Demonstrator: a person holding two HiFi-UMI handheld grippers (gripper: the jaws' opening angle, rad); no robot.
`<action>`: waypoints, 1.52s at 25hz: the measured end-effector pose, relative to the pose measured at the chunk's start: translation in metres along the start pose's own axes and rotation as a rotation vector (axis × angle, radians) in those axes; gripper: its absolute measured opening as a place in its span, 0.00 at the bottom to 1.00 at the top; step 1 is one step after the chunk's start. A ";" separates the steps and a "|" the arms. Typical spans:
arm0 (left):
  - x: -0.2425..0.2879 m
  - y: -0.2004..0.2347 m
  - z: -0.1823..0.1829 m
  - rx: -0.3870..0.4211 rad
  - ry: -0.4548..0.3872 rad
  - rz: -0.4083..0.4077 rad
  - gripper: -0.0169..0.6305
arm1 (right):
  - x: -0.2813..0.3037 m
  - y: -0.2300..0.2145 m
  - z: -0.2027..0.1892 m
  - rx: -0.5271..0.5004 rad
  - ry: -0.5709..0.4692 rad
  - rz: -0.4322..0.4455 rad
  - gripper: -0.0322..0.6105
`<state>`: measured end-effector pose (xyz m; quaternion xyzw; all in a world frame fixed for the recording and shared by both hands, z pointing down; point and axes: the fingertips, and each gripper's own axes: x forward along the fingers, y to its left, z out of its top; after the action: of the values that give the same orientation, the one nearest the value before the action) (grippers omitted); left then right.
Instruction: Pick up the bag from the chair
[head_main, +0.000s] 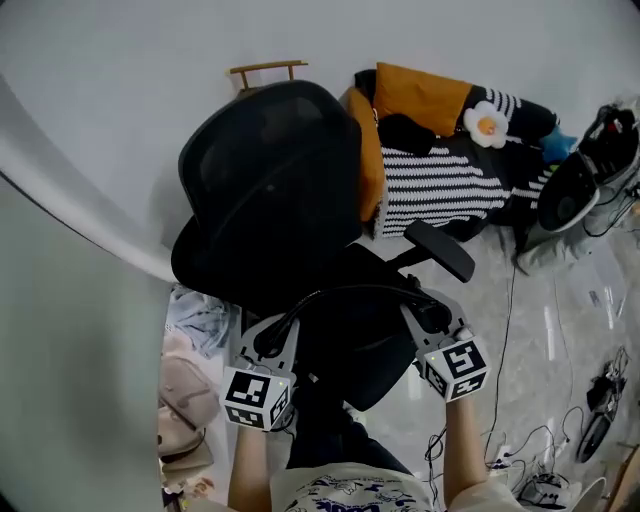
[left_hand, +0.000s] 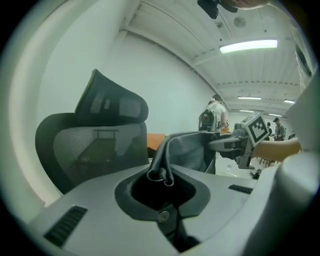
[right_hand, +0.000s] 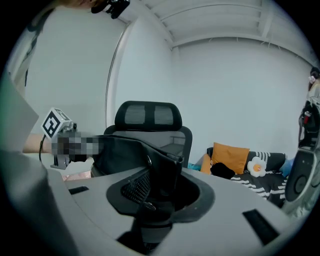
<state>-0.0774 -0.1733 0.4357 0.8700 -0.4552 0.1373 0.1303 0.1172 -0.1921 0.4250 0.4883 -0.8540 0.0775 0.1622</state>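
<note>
A black bag (head_main: 352, 345) hangs between my two grippers, just in front of the black mesh office chair (head_main: 270, 190). My left gripper (head_main: 268, 340) is shut on the bag's left edge, where a thin strap (left_hand: 162, 167) folds into the jaws. My right gripper (head_main: 432, 318) is shut on the bag's right edge (right_hand: 162, 165). The strap (head_main: 350, 292) arcs over the bag from one gripper to the other. In the left gripper view the bag (left_hand: 192, 150) stretches toward the right gripper (left_hand: 235, 145). The chair's headrest (right_hand: 148, 115) shows behind the bag (right_hand: 120, 150).
A low sofa with a striped blanket (head_main: 440, 185), an orange cushion (head_main: 420, 95) and a flower plush (head_main: 487, 124) lies behind the chair. Cables (head_main: 520, 440) trail over the floor at right. Clothes (head_main: 190, 390) are piled at left. Several people (left_hand: 215, 117) stand far off.
</note>
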 end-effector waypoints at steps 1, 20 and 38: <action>-0.005 -0.002 0.006 0.007 -0.005 0.002 0.08 | -0.005 0.001 0.006 0.001 -0.007 -0.002 0.25; -0.086 -0.035 0.107 0.096 -0.168 0.065 0.08 | -0.086 0.026 0.110 -0.051 -0.180 -0.030 0.25; -0.121 -0.060 0.139 0.166 -0.223 0.087 0.08 | -0.132 0.038 0.138 -0.053 -0.259 -0.054 0.25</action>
<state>-0.0773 -0.0980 0.2576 0.8671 -0.4912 0.0825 0.0005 0.1189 -0.1060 0.2506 0.5125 -0.8561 -0.0130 0.0652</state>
